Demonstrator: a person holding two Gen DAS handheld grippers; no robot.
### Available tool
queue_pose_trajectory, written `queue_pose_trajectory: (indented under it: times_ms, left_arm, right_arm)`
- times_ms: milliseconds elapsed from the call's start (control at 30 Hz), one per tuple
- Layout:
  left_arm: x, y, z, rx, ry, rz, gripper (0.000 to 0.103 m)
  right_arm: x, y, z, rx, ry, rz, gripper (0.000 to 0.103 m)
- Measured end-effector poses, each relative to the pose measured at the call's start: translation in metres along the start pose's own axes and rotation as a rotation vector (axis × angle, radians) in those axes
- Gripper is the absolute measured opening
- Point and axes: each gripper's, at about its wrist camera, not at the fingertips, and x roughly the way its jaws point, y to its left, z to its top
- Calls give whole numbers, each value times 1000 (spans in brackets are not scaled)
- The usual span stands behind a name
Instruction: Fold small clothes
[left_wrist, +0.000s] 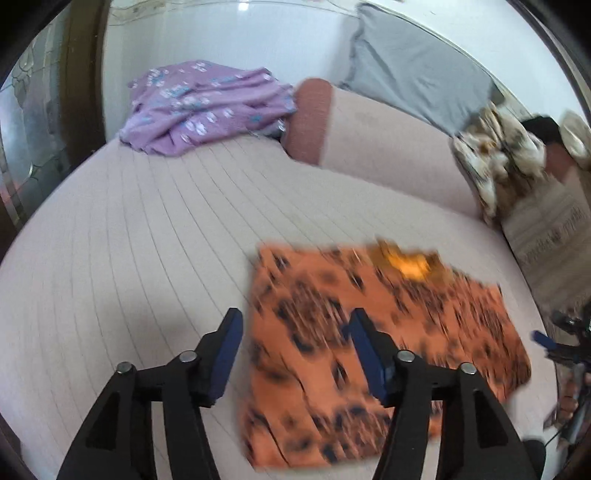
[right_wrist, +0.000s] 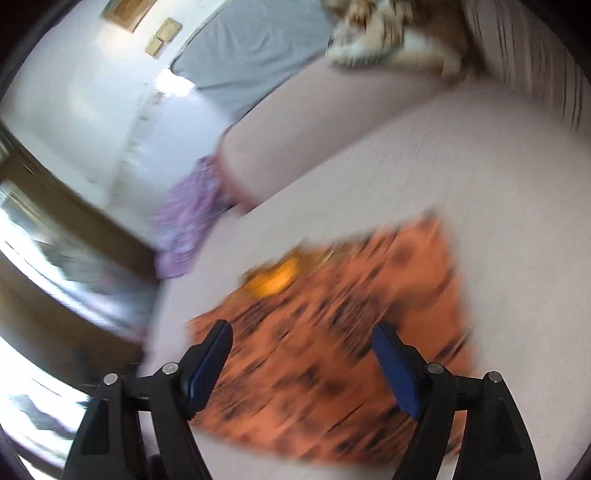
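Left wrist view alone shows the right tongs (left_wrist: 543, 339) at its right edge. Both views blurred. Left tongs (left_wrist: 295, 332) and right tongs (right_wrist: 301, 341) spread, empty, above the folded orange spotted garment (left_wrist: 388, 325) lying flat on the pink striped bed (left_wrist: 129, 240). Beyond: purple floral cloth (left_wrist: 207, 107), white wall (left_wrist: 229, 40).

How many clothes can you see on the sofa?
2. The orange spotted garment lies flat on the seat in front of both open grippers. The purple flowered garment sits crumpled at the far end. Others may be out of view.
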Motion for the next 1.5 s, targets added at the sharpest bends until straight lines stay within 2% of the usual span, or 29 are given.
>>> queue_pose_trajectory:
  times_ms: [33,100,133,167,233,300,333,367,400,433,467,533,567,633,667,767,867,933,967,1033,1067,1100,1133,1200,1267,1333,1367,1433,1500]
  left_arm:
    - [6,-2,-11,2,27,10,65]
    - [43,-2,-38,21,181,89,65]
    - [63,1,-54,44,266,167,66]
    - [60,2,-58,53,225,162,67]
    - [42,1,-54,29,196,180,66]
    - [24,0,-47,6,134,155,66]
    - [18,-2,-45,14,105,148,68]
    - [19,-4,-45,27,106,155,70]
    - [25,-5,-48,41,133,164,71]
    - [40,-3,-54,50,193,178,71]
    - [54,2,-59,52,246,198,73]
    - [46,4,-60,42,201,196,74]
    - [39,4,-57,28,197,204,73]
    - [24,3,-49,5,137,179,73]
    - [19,2,-46,8,114,170,73]
    - [22,-2,-46,28,98,160,73]
    - [53,0,-63,56,203,199,76]
    - [50,4,-67,51,143,189,78]
    - [50,5,-68,57,145,188,79]
    - [51,5,-67,68,146,176,79]
    - [50,6,-67,72,143,169,80]
    - [48,8,-68,78,136,161,80]
    - [49,8,-69,84,126,155,80]
    - [50,11,-69,90,118,159,81]
    - [50,10,-68,84,122,156,81]
    - [49,11,-69,74,128,143,81]
    - [50,10,-66,65,127,141,81]
    - [47,16,-62,29,119,140,81]
    - [41,22,-59,-8,100,129,81]
  right_arm:
    - [5,-12,-16,39,27,26,80]
    - [15,-44,-38,109,68,-61,80]
    - [19,-67,-47,173,84,-124,68]
    - [12,-86,-53,239,49,-96,58]
    - [-9,-85,-53,280,1,-88,63]
    - [-28,-67,-51,200,-37,-45,77]
    - [-34,-61,-50,167,-46,-18,78]
    - [-38,-58,-53,143,-50,9,79]
    - [-35,-63,-56,151,-43,-17,82]
    - [-32,-72,-61,176,-24,-78,82]
    - [-22,-97,-66,258,24,-148,75]
    - [-30,-104,-66,342,-26,-105,74]
    - [-38,-90,-59,307,-43,-118,75]
    - [-44,-58,-50,188,-63,-141,76]
    - [-41,-37,-42,118,-52,-124,79]
    - [-3,7,-31,39,62,-15,79]
    - [52,37,-36,4,207,89,79]
    - [97,50,-49,19,317,170,80]
    - [132,51,-49,38,375,162,80]
    - [172,39,-50,71,421,81,79]
    - [183,26,-41,157,384,95,79]
    - [182,22,-31,207,332,121,79]
    - [177,20,-18,223,274,107,79]
    - [168,11,3,233,182,43,79]
    - [166,-16,20,268,142,-51,76]
    - [154,-36,27,367,100,-2,76]
    - [143,-35,29,362,86,-11,78]
    - [118,-22,29,263,52,-32,78]
    - [83,-16,18,204,47,21,79]
